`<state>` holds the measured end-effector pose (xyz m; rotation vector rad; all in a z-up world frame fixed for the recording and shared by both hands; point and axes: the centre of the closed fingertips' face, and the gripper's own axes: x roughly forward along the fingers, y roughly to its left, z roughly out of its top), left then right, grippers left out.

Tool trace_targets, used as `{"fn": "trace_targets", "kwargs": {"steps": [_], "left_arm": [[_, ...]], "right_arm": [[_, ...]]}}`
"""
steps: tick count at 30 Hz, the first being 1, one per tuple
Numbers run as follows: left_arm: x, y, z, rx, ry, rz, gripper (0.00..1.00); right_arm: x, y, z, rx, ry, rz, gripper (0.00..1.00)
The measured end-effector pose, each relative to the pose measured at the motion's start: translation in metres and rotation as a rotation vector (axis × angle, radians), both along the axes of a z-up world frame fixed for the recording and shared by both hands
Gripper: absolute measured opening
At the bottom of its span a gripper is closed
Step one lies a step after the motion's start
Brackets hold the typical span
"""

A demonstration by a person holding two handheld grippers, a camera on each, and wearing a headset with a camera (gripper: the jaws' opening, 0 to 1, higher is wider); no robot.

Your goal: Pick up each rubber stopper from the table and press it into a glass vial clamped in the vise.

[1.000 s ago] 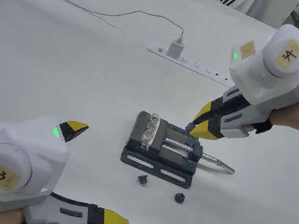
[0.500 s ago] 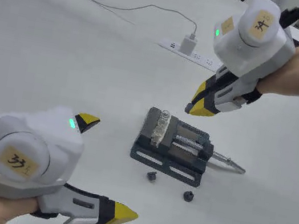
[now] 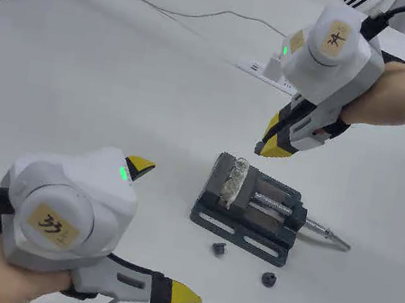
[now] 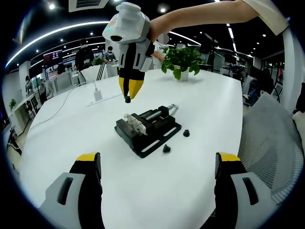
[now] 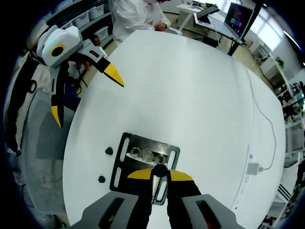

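A small black vise [image 3: 251,211] on the white table clamps clear glass vials [image 3: 235,179] upright in a row. My right gripper [image 3: 269,149] hovers just above and behind the vials, shut on a dark rubber stopper [image 5: 159,170] pinched at its yellow tips. The left gripper view shows that stopper [image 4: 127,99] hanging above the vise [image 4: 147,128]. Two loose stoppers [image 3: 219,247] [image 3: 269,279] lie in front of the vise. My left gripper [image 3: 165,231] stands open at the near left, nothing between its jaws.
A white power strip [image 3: 260,69] with a plugged charger and a trailing cable lies at the back of the table. The vise's screw handle [image 3: 329,237] sticks out to the right. A mesh chair [image 4: 271,143] stands beside the table.
My right gripper, with the stopper, has risen and moved left from beside the vise's screw end to above the vials. The head camera shifted; the left gripper stays open.
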<state>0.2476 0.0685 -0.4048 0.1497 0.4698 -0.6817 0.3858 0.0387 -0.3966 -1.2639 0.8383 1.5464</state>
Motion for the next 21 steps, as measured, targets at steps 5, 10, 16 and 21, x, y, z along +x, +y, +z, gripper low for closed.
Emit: {"fn": "trace_targets", "kwargs": {"steps": [5,10,16,21], "left_arm": [[-0.001,-0.001,-0.001,-0.002,0.006,0.001,0.99],[-0.003,-0.002,-0.003,-0.003,0.012,0.006,0.99],[-0.003,-0.003,-0.005,-0.005,0.018,0.009,0.99],[-0.004,-0.004,-0.007,-0.007,0.026,0.007,0.99]], "right_arm": [[0.002,0.002,-0.011,-0.023,0.006,0.018,0.06],[-0.002,-0.001,-0.019,-0.044,0.009,0.032,0.06],[-0.002,0.002,-0.024,-0.047,0.003,0.035,0.06],[-0.002,0.003,-0.027,-0.052,0.012,0.038,0.06]]}}
